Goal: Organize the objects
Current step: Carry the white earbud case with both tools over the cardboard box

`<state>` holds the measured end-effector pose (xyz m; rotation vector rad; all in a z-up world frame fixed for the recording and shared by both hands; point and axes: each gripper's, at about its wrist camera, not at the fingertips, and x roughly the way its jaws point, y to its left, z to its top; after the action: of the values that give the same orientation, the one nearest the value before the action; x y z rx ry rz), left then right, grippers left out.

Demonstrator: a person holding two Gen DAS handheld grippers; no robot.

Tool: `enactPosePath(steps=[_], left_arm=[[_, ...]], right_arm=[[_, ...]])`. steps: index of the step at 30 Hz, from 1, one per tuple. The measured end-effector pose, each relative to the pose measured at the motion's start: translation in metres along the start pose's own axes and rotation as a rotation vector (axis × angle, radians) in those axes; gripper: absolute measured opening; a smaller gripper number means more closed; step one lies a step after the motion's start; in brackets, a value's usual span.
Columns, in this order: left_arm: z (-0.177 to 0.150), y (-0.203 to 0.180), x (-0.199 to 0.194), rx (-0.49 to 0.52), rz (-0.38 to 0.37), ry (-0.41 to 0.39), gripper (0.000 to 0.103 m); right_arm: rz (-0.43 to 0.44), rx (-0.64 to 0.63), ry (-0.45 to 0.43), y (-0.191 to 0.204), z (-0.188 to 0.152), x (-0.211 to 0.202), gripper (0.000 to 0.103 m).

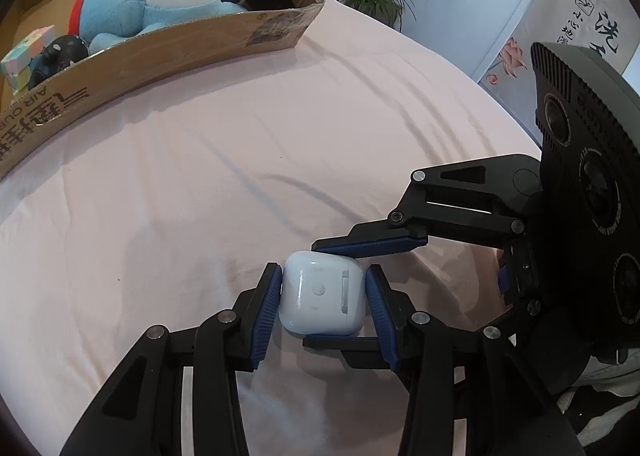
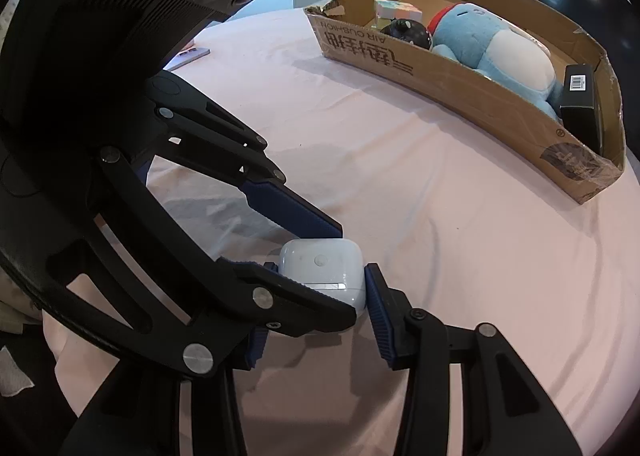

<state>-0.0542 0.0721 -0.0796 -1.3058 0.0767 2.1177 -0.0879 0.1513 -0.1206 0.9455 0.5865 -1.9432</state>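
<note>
On the pink-clothed surface [image 1: 160, 195], the white earbud case [image 1: 322, 292] sits pinched between both tools: the left hand-held gripper [image 1: 322, 296] clamps its sides, the right hand-held gripper [image 2: 320, 296] squeezes it crosswise. Well apart, the cardboard box [image 1: 168, 51] holds a blue plush toy [image 1: 152, 3].

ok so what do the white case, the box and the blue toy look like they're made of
White case: probably hard glossy plastic, since it is smooth with bright highlights and has a metallic-looking hinge strip. Box: brown corrugated cardboard, matte, with torn edges and printed lettering. Blue toy: soft plush fabric with a fuzzy nap. The fingers wear ribbed blue pads, possibly rubber.
</note>
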Motion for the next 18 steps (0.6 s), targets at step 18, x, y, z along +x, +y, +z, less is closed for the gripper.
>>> enactPosePath(steps=[18], left_arm=[[0.043,-0.004,-0.046,0.046,0.062,-0.119,0.041]], right_arm=[[-0.066,-0.031,-0.104,-0.009,0.038,-0.035,0.041]])
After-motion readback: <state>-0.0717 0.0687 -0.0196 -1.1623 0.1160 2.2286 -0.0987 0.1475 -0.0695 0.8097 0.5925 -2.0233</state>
